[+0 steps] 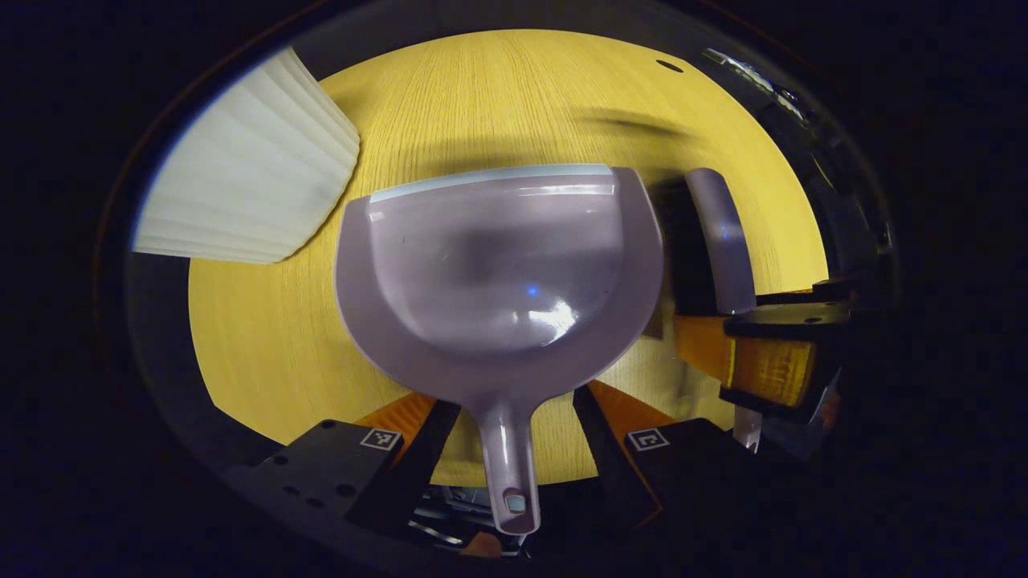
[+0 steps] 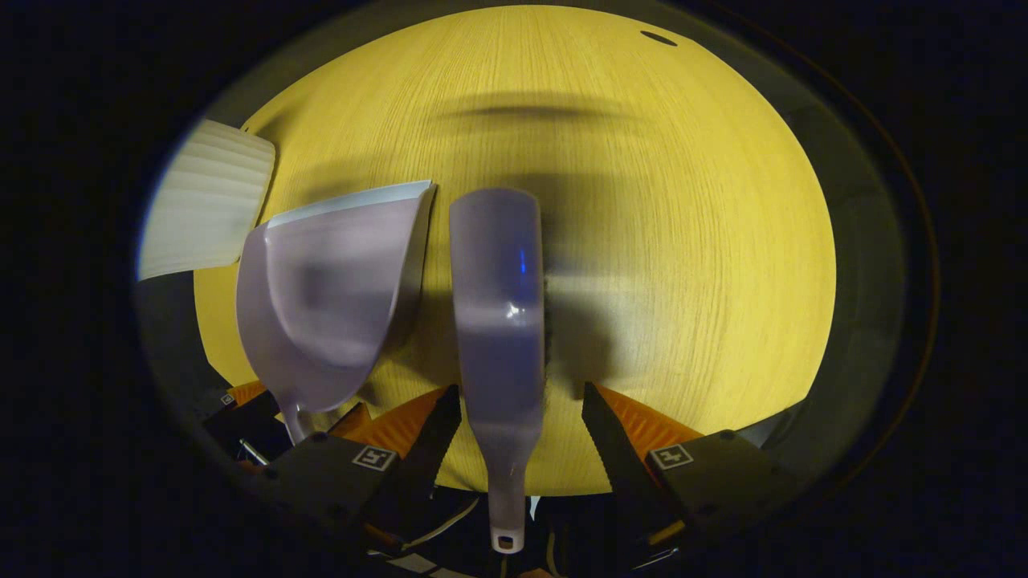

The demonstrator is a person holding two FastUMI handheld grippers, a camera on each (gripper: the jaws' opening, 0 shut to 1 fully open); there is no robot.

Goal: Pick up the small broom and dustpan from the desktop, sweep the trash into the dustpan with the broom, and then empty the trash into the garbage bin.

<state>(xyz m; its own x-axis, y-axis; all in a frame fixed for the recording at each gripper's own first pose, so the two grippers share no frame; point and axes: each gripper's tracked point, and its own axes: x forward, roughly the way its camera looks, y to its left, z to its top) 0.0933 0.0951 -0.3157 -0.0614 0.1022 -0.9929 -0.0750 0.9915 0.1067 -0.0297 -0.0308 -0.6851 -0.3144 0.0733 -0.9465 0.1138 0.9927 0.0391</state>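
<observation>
Desk (image 1: 498, 96): yellow wood-grain top. A white ribbed bin (image 1: 249, 172) stands at its far left edge. Dustpan (image 1: 498, 273): lies on the desk near the front edge, mouth toward the far edge, its handle running back between the spread fingers of the left tool (image 1: 514, 425), which is released. Broom (image 2: 498, 321): lies just right of the dustpan, its handle between the fingers of the right tool (image 2: 522, 417), also released, not pressing it.

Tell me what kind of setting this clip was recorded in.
Probably a staged tabletop cleaning setup rather than a lived-in room: a bare yellow wood-grain desktop carries just a lilac dustpan, a matching small broom and a white ribbed garbage bin at its edge, with darkness all around.
</observation>
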